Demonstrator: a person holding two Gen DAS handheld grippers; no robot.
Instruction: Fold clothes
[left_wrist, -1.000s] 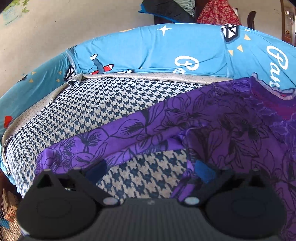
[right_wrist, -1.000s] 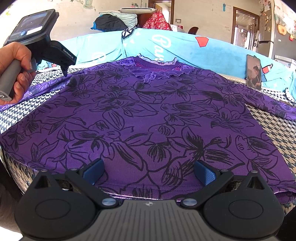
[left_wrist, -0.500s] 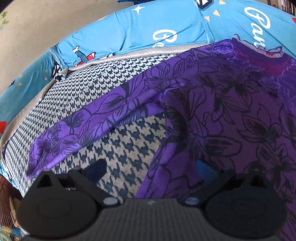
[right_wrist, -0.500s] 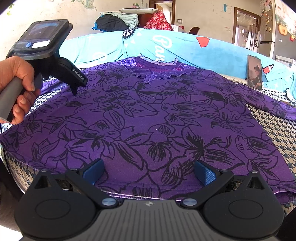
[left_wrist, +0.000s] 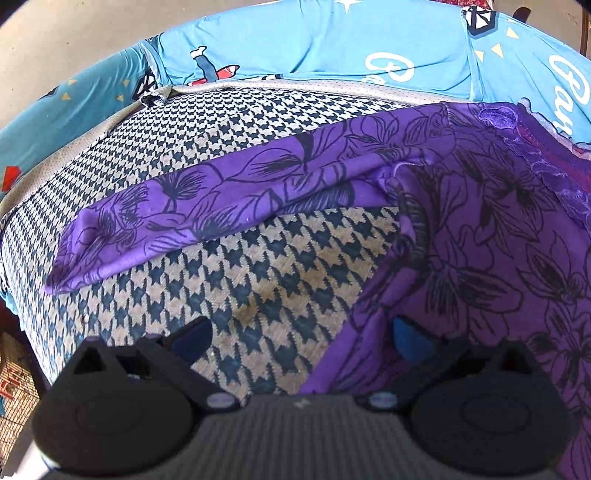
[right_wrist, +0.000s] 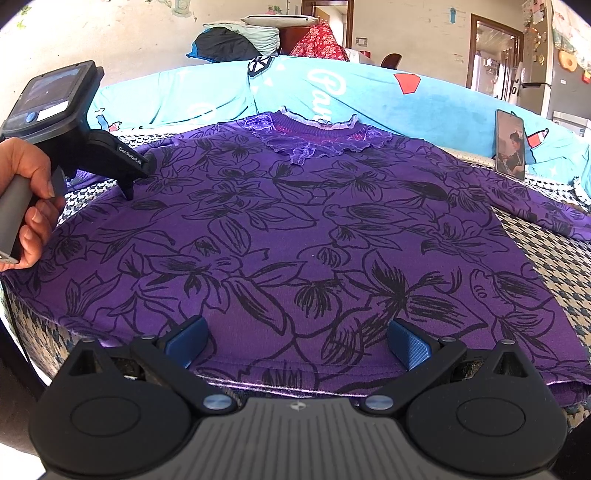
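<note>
Ahead of my right gripper (right_wrist: 297, 341), spread and empty, the purple floral top (right_wrist: 295, 229) lies flat on the houndstooth cover (left_wrist: 258, 280). My left gripper (left_wrist: 301, 338), also spread, straddles its side edge near the sleeve (left_wrist: 207, 210); a shallow pinch risks dragging and wrinkling it.

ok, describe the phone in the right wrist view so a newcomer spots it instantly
Start at the blue printed sofa cover behind the purple floral top. Follow the top's sleeve toward the right edge of the view; just behind it the phone stands upright against the cover. It is the only dark, rigid, lit-screen thing among fabrics.
</note>
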